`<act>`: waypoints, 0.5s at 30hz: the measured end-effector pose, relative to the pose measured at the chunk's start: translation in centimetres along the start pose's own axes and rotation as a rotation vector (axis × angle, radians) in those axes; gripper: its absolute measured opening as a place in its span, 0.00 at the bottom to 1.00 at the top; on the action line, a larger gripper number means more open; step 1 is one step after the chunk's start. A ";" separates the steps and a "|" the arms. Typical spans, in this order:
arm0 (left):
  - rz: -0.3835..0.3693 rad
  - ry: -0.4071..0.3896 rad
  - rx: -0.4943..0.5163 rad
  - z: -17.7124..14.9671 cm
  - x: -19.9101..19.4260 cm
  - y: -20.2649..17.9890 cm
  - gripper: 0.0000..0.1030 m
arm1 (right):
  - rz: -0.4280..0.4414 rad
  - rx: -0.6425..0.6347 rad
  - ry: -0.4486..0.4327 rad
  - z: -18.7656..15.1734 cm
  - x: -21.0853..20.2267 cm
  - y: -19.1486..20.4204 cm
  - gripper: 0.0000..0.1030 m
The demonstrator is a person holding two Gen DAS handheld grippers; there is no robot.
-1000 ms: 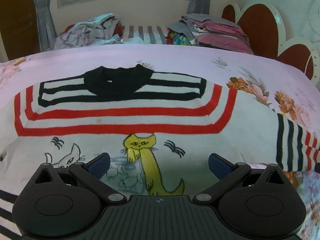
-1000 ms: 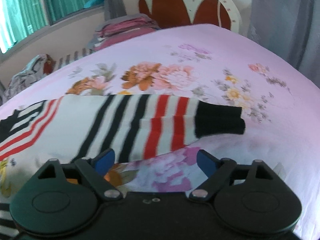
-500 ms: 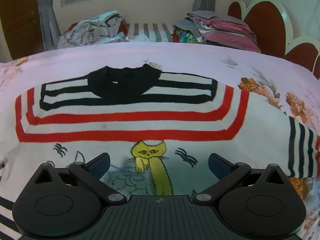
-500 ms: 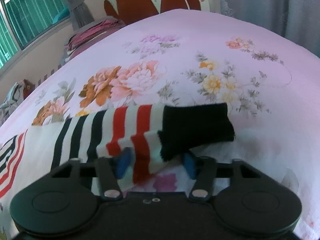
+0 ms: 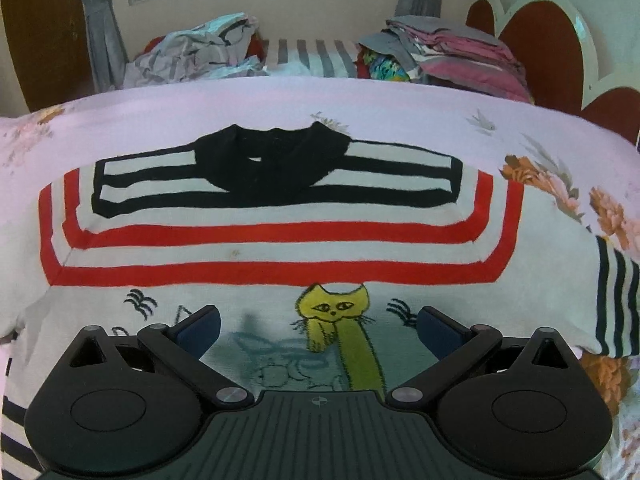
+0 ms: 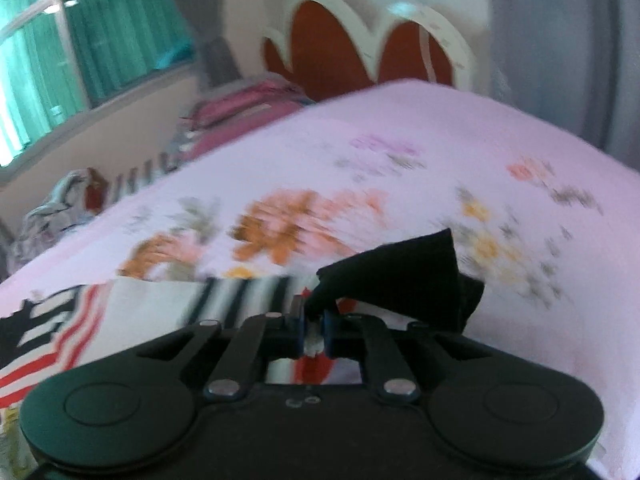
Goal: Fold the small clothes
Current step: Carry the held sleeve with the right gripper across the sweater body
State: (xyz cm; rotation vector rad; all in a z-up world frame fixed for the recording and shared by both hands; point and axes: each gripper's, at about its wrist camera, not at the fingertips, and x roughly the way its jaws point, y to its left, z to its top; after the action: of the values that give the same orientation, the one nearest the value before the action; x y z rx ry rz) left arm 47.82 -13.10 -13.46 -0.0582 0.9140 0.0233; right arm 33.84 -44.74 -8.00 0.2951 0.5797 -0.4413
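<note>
- Right hand-held gripper, just closed, pinching sweater sleeve, lower centre.
- Left hand-held gripper open above sweater on bed.

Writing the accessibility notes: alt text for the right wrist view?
The right gripper is shut on the sweater sleeve near its black cuff, which stands lifted off the pink floral bedsheet. The picture is blurred; a scalloped headboard shows behind.
</note>
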 end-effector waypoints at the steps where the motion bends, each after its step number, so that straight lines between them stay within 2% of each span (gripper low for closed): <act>1: -0.001 -0.003 -0.009 0.1 -0.1 0.4 1.00 | 0.024 -0.014 -0.005 0.2 -0.2 1.2 0.08; 8: -0.067 -0.029 -0.135 0.7 -1.1 5.1 1.00 | 0.220 -0.136 0.013 -0.8 -0.8 12.4 0.08; 12: -0.156 0.004 -0.188 0.8 -0.9 8.1 1.00 | 0.311 -0.210 0.058 -3.0 -0.6 18.8 0.08; 15: -0.160 0.027 -0.201 0.6 -0.6 10.1 1.00 | 0.361 -0.256 0.118 -4.9 0.1 22.8 0.08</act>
State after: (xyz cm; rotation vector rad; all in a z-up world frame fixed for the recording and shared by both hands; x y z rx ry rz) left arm 47.50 -3.03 -13.05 -0.3195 0.9294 -0.0346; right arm 42.59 -23.13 -8.73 0.1756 0.6745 -0.0003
